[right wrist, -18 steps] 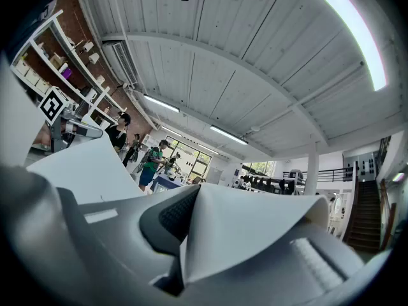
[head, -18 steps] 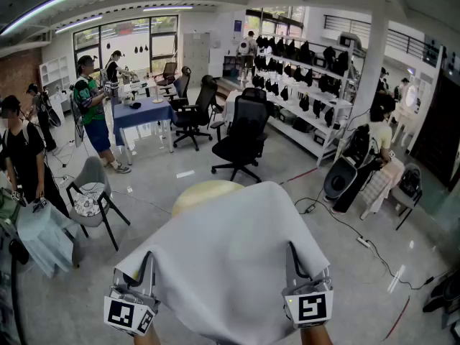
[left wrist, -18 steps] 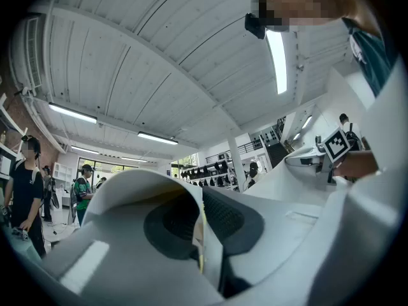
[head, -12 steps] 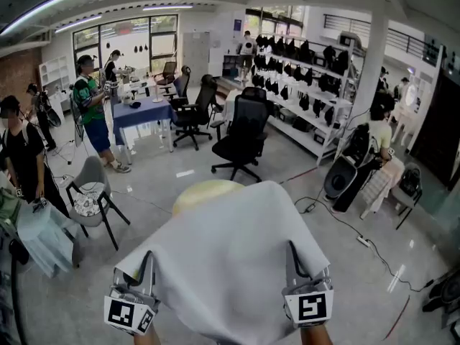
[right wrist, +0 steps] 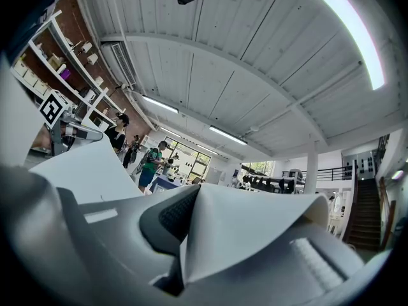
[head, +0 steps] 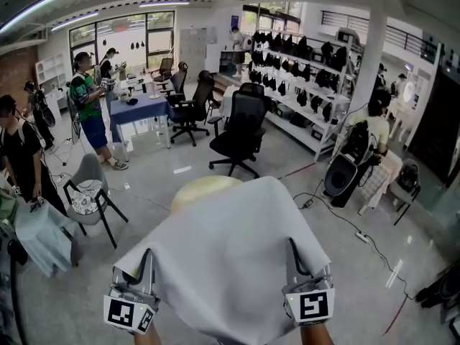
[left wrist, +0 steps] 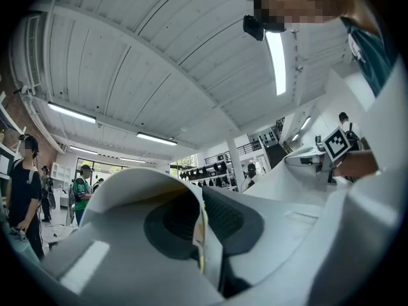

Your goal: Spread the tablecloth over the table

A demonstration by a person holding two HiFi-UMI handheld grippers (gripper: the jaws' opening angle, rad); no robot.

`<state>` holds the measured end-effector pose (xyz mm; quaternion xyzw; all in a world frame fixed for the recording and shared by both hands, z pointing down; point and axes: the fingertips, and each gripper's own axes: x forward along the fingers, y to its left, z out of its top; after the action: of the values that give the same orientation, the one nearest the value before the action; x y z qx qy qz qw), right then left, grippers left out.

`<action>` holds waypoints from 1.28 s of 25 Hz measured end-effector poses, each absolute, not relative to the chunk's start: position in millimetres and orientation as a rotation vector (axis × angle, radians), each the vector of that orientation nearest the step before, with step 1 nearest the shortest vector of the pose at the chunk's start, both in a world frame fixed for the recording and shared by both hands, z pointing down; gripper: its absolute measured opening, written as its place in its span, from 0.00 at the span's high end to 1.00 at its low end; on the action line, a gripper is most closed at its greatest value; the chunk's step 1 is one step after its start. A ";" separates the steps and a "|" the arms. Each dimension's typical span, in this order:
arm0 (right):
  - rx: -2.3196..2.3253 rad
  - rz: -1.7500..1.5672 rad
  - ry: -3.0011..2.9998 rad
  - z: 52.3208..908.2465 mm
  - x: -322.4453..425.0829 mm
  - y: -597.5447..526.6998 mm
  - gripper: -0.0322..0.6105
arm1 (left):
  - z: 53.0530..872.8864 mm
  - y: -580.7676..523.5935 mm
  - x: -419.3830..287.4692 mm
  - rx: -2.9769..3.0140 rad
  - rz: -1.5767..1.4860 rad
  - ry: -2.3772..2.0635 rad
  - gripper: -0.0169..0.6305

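White tablecloth point(head: 230, 264) hides most of the round table point(head: 198, 191).

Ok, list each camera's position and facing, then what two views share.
Head view: head-mounted, facing forward and down; tablecloth, table, left gripper, right gripper show.
Left gripper view: on the left gripper, along jaws shut on tablecloth, ceiling beyond.
Right gripper view: same, from the right gripper.
Shared: each gripper view shows the other.
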<state>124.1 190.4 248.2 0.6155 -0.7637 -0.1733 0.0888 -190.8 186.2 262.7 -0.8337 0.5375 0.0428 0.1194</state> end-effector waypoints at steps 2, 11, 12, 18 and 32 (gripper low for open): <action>1.838 -0.519 -2.261 249.2 121.0 189.9 0.93 | 265.3 184.6 -192.5 -2.450 0.126 1.559 0.95; 1.837 -0.524 -2.241 249.0 109.2 187.8 0.93 | 268.5 180.6 -202.6 -2.464 0.138 1.549 0.95; 1.835 -0.524 -2.243 249.1 109.8 184.9 0.93 | 268.9 178.5 -201.8 -2.463 0.139 1.551 0.95; 1.827 -0.522 -2.278 247.6 119.8 157.3 0.93 | 268.7 155.1 -190.4 -2.449 0.122 1.576 0.95; 1.758 -0.505 -2.362 246.2 164.4 92.5 0.93 | 257.4 113.1 -143.6 -2.377 0.077 1.644 0.95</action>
<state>164.4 92.5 246.2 0.5867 -0.7883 -0.1685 0.0772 -143.6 113.1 257.4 -0.8157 0.5642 0.0263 0.1250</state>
